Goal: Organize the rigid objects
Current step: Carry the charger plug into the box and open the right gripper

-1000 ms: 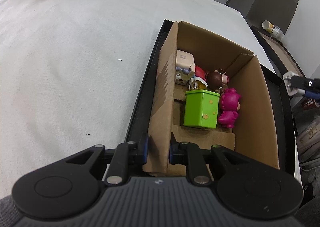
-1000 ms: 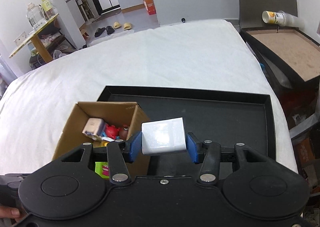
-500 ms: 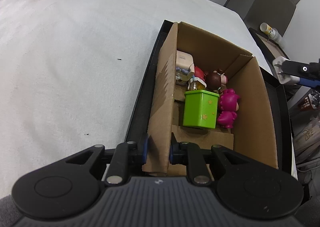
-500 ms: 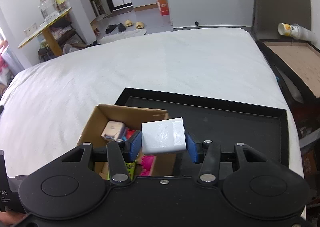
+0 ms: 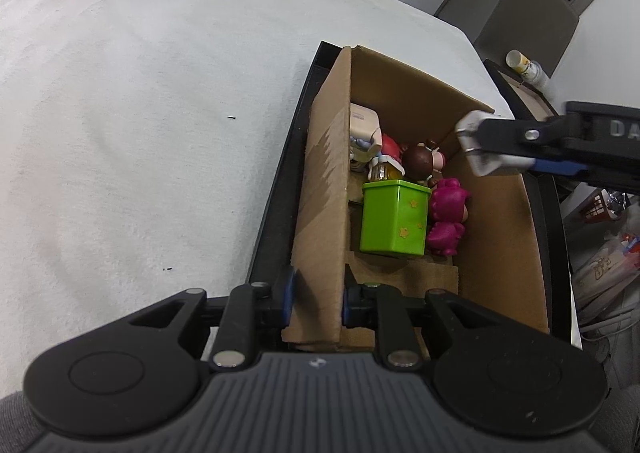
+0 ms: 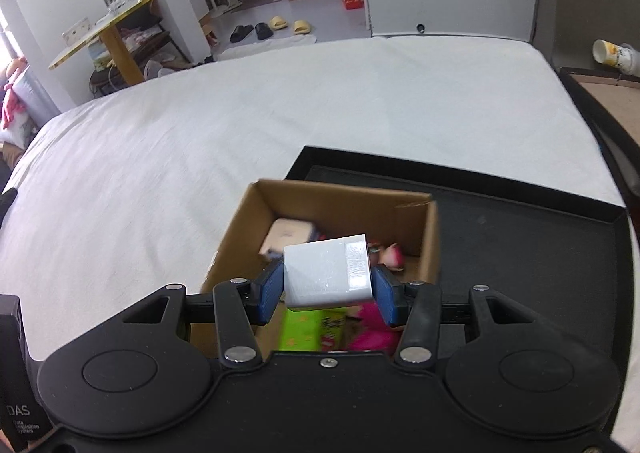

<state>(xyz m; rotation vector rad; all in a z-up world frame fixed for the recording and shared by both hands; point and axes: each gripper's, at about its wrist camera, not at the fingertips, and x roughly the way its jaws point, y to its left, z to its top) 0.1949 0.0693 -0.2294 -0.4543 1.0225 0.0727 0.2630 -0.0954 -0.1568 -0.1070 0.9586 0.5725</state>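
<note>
A cardboard box (image 5: 500,221) stands in a black tray (image 5: 272,205) on a white bed. Inside are a green box (image 5: 394,219), a pink figure (image 5: 448,217), a brown-haired figure (image 5: 418,161) and a white block (image 5: 362,123). My left gripper (image 5: 318,299) is shut on the box's near left wall. My right gripper (image 6: 326,291) is shut on a white block (image 6: 326,273) and holds it above the open box (image 6: 340,199). It shows in the left wrist view (image 5: 484,151) over the box's right wall.
The white bed sheet (image 5: 140,113) spreads to the left. The tray's floor (image 6: 520,253) lies right of the box. A second tray with a brown surface (image 6: 612,97) and a tipped cup (image 6: 614,53) lie at the far right.
My right gripper has carried the white block leftward from over the tray floor to above the open box. My left gripper has kept its hold on the box wall.
</note>
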